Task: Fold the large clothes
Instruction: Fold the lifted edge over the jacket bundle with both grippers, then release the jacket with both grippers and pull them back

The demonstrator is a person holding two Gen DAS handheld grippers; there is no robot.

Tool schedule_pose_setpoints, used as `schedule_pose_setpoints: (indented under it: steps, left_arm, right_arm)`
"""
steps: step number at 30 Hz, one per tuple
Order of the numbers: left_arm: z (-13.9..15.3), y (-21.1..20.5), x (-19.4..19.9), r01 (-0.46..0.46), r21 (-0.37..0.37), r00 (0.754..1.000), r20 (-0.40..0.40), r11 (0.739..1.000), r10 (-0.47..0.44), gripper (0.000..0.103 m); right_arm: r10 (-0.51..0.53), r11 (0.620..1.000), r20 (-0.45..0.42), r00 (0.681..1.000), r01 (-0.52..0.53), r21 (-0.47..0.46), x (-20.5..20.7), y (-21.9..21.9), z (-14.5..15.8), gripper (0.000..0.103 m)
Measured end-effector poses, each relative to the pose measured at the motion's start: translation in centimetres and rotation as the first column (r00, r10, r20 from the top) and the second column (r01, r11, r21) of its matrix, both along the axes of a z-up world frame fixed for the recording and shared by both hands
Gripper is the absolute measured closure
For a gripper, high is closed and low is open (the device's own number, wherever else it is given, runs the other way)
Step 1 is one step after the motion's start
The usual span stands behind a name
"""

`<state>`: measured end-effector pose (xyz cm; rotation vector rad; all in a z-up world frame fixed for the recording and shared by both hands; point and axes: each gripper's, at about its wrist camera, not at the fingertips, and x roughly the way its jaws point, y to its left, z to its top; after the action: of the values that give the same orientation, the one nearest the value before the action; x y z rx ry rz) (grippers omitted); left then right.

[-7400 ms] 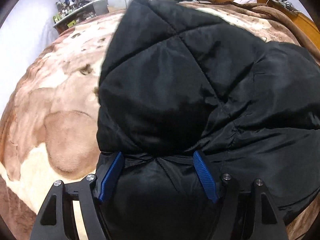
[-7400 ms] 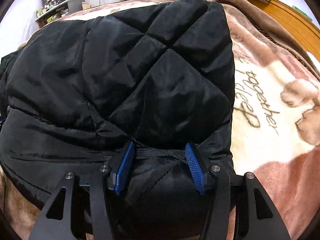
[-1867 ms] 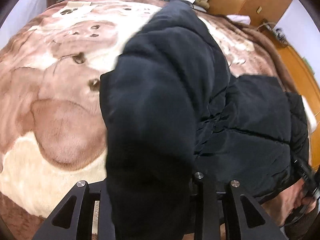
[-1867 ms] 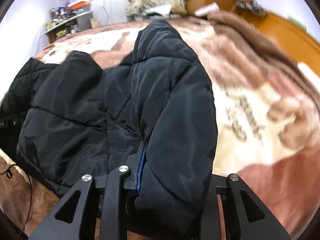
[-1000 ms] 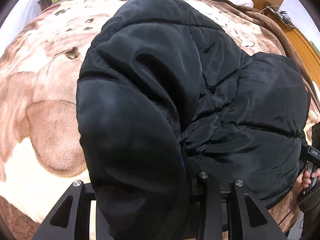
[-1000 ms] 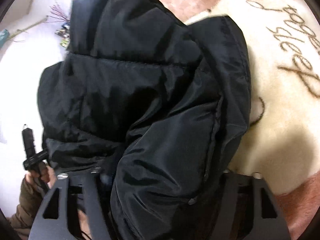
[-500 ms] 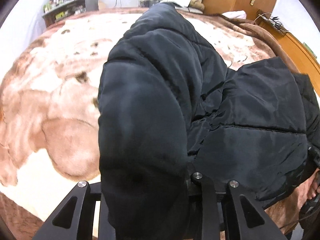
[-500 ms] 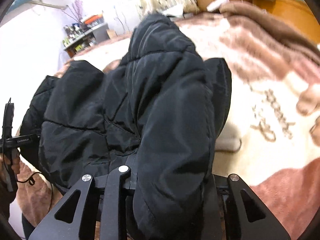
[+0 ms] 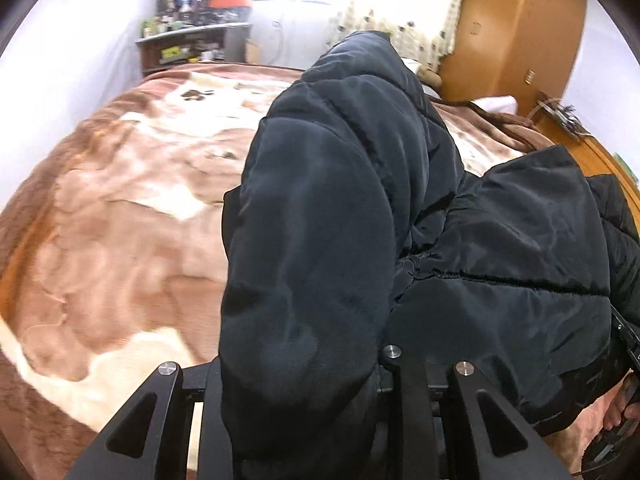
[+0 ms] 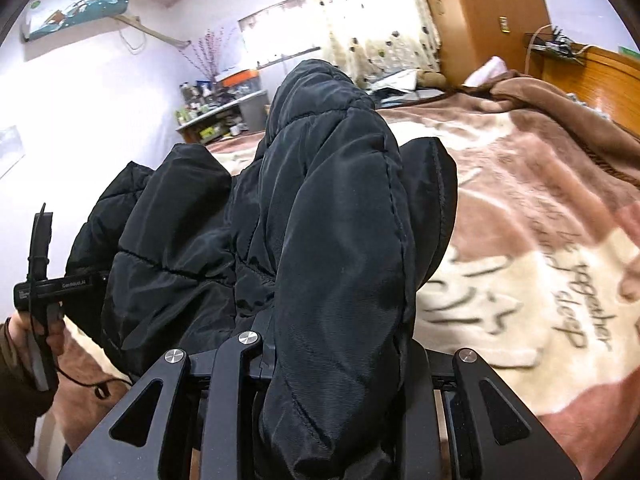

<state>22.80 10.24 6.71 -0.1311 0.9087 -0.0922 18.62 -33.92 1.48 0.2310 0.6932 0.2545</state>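
A black quilted puffer jacket (image 9: 500, 248) is held up over the bed by both grippers. My left gripper (image 9: 304, 364) is shut on the jacket's left edge; a thick fold (image 9: 316, 208) drapes over its fingers and hides them. My right gripper (image 10: 336, 344) is shut on the jacket (image 10: 344, 208) at its right edge, and the fabric covers its fingers too. The jacket hangs bunched between the two grippers, its middle sagging. The left gripper's body (image 10: 40, 276) and the hand holding it show at the left of the right wrist view.
The bed carries a brown and cream plush blanket (image 9: 120, 232) with lettering (image 10: 576, 296). A cluttered shelf (image 9: 192, 48) stands at the far wall. A wooden wardrobe (image 9: 516, 28) and headboard (image 10: 600, 76) lie to the right. Curtains (image 10: 368, 12) hang behind.
Both grippers have lifted and tilted upward with the jacket, so more of the room and far wall shows. The jacket stays gripped at both edges.
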Motion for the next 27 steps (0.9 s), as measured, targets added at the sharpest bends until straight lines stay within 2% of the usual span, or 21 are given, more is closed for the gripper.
schedule_pose_setpoints:
  steps: [5, 10, 13, 16, 18, 21, 27]
  left_arm:
    - [-0.9, 4.0, 0.1, -0.065, 0.011, 0.998, -0.025, 0.998, 0.065, 0.075]
    - [-4.0, 6.9, 0.8, -0.110, 0.031, 0.992, -0.062, 0.993, 0.112, 0.075]
    - [-5.9, 7.5, 0.3, -0.113, 0.038, 0.990, -0.084, 0.993, 0.116, 0.075]
    - [-7.4, 7.5, 0.8, -0.117, 0.047, 0.987, -0.102, 0.992, 0.121, 0.073]
    - [-8.1, 7.8, 0.9, -0.115, 0.052, 0.987, -0.106, 0.992, 0.120, 0.072]
    - [-8.7, 8.3, 1.4, -0.125, 0.040, 0.984, -0.124, 0.991, 0.129, 0.063]
    - [-9.7, 9.0, 1.8, -0.120, 0.031, 0.982, -0.141, 0.992, 0.123, 0.049]
  right_arm:
    - [0.058, 0.998, -0.008, 0.998, -0.058, 0.015, 1.2, 0.7, -0.8, 0.077]
    - [0.092, 0.996, -0.051, 0.994, -0.091, 0.022, 2.3, 3.2, -2.3, 0.076]
    - [0.078, 0.997, -0.066, 0.995, -0.079, -0.013, 3.2, 4.0, -3.5, 0.076]
    - [0.055, 0.998, -0.108, 0.993, -0.056, -0.002, 3.6, 3.4, -4.4, 0.075]
    - [0.045, 0.999, -0.133, 0.990, -0.048, -0.019, 3.6, 3.1, -5.3, 0.075]
    - [0.036, 0.998, -0.160, 0.986, -0.042, -0.037, 3.5, 3.0, -6.4, 0.072]
    - [0.000, 1.000, -0.198, 0.980, -0.005, -0.021, 2.9, 2.9, -7.3, 0.064]
